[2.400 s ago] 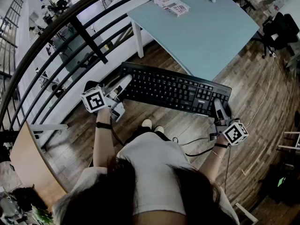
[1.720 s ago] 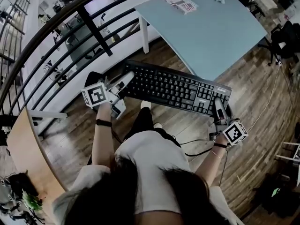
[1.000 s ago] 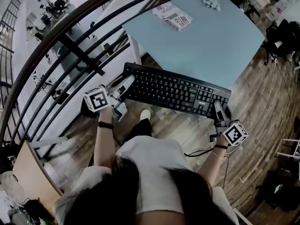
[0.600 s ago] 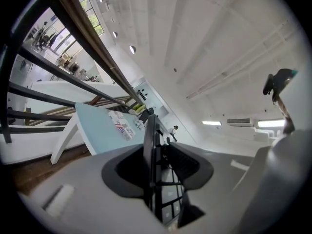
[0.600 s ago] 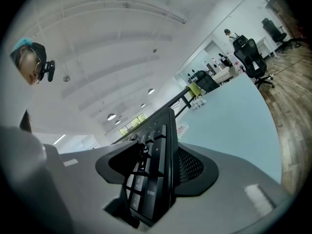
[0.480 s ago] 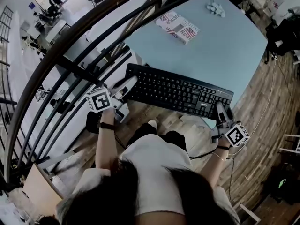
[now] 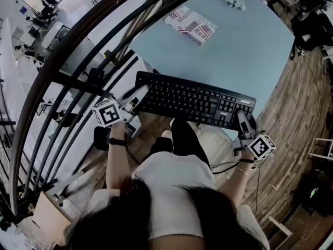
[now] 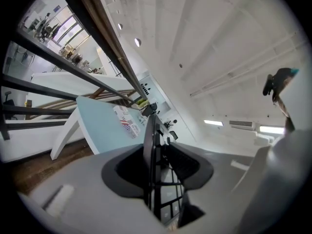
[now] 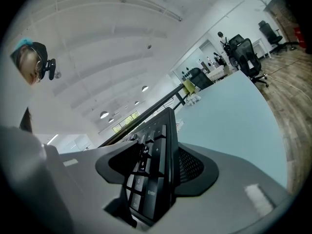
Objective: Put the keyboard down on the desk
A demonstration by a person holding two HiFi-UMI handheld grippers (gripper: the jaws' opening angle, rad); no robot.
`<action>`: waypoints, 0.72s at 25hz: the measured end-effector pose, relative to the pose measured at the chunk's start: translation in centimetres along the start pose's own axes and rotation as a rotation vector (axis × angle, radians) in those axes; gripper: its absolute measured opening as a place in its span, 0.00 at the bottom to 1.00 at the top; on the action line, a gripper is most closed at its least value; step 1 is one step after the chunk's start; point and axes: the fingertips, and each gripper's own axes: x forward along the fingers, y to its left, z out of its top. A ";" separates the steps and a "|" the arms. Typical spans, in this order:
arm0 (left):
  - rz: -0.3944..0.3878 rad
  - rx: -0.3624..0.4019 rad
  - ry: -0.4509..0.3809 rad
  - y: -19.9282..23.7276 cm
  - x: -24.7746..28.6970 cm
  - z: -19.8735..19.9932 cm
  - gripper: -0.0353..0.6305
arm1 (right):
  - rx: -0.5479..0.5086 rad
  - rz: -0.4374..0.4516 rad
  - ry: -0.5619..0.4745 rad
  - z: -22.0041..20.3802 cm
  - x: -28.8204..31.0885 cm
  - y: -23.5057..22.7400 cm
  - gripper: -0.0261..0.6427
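1. Against the head view of a few seconds ago, the keyboard [image 7: 195, 100] has been carried forward. Then it hung over the wood floor [image 7: 294, 105], short of the desk [image 7: 250, 46]; now it lies across the desk's near corner.
2. The grip is unchanged. The left gripper [image 7: 136, 95] is clamped on the keyboard's left end and the right gripper [image 7: 242, 117] on its right end, and in each gripper view the black edge is seen pinched between closed jaws.
3. Whether the keyboard already touches the desk top cannot be told. Its left end is seen past the desk's near left edge, above the floor.
4. This is judged to be the approach. The keyboard is over the desk only in part, so it is not yet placed as the task asks.
5. Open room is plentiful. The middle of the desk is bare, a printed packet [image 7: 191, 25] lies well apart toward the far left edge, and a small white object [image 7: 232, 0] sits by the far edge.
6. The dark railing [image 7: 104, 24] runs close beside the left gripper, so little side room is left there. The right edge of the desk is bordered by open floor.
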 end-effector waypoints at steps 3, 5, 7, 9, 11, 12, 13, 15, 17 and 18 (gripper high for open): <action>0.002 0.008 0.005 0.1 0.3 0.6 0.31 | -0.001 -0.001 -0.011 0.3 0.1 0.2 0.37; -0.007 0.014 0.020 0.8 2.4 1.4 0.31 | 0.007 -0.013 -0.027 0.8 1.4 -1.1 0.37; -0.016 0.022 0.036 2.6 6.4 2.8 0.31 | 0.018 -0.039 -0.042 1.9 4.1 -4.0 0.37; -0.012 0.033 0.051 4.6 10.8 4.5 0.31 | 0.032 -0.055 -0.056 3.4 7.0 -7.0 0.37; -0.010 0.045 0.071 5.5 14.6 5.9 0.31 | 0.043 -0.065 -0.074 5.0 8.8 -9.2 0.37; -0.021 0.046 0.083 5.4 16.3 6.3 0.31 | 0.046 -0.063 -0.085 5.8 9.3 -9.8 0.37; -0.036 0.050 0.094 5.1 17.8 6.8 0.31 | 0.048 -0.060 -0.096 6.7 9.7 -10.3 0.37; -0.063 0.065 0.116 4.3 20.1 7.6 0.31 | 0.050 -0.077 -0.122 8.2 9.6 -11.0 0.37; -0.052 0.058 0.128 3.8 19.3 7.7 0.31 | 0.064 -0.095 -0.114 8.0 8.9 -10.4 0.37; 0.004 0.028 0.117 3.3 15.9 6.8 0.31 | 0.087 -0.083 -0.056 6.5 8.3 -9.1 0.37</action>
